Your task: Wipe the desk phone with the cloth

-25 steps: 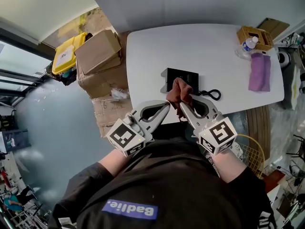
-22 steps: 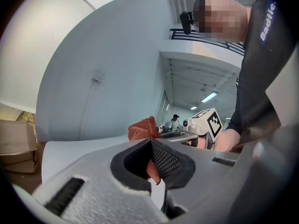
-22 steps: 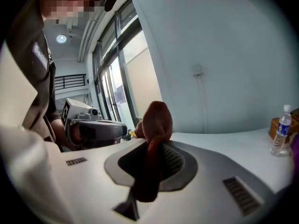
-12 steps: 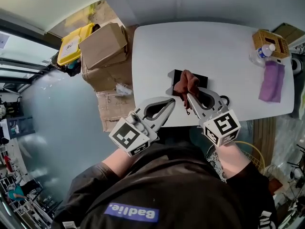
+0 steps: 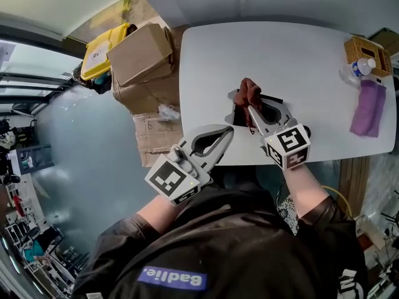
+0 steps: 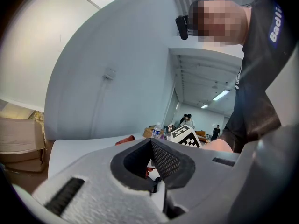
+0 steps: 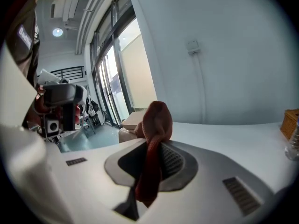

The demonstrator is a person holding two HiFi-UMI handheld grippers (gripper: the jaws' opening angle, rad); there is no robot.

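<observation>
Head view with the two gripper views. We take the desk phone (image 5: pixel 239 116), a dark flat unit near the front edge of the white table (image 5: pixel 299 55), as our reference. The right gripper (image 5: pixel 250 108) reaches over the phone from its near side, jaws pinched on a reddish-brown cloth (image 5: pixel 250 92). In the right gripper view we see the cloth squeezed between the ribbed pads, bunching into a knob beyond the tips and trailing back through the opening behind them. From above, that bunched end lies over the phone's far left part, though we cannot tell whether it presses on the surface. The left gripper (image 5: pixel 229 131) sits to the near left of the phone, at the table's front edge and apart from the phone. Its jaws are pressed together at the tips with nothing between them. Far to the right of the phone lie a purple cloth (image 5: pixel 369 108), a water bottle (image 5: pixel 360 67) and a woven basket (image 5: pixel 366 47). To the phone's left, off the table, stand cardboard boxes (image 5: pixel 140 55).
</observation>
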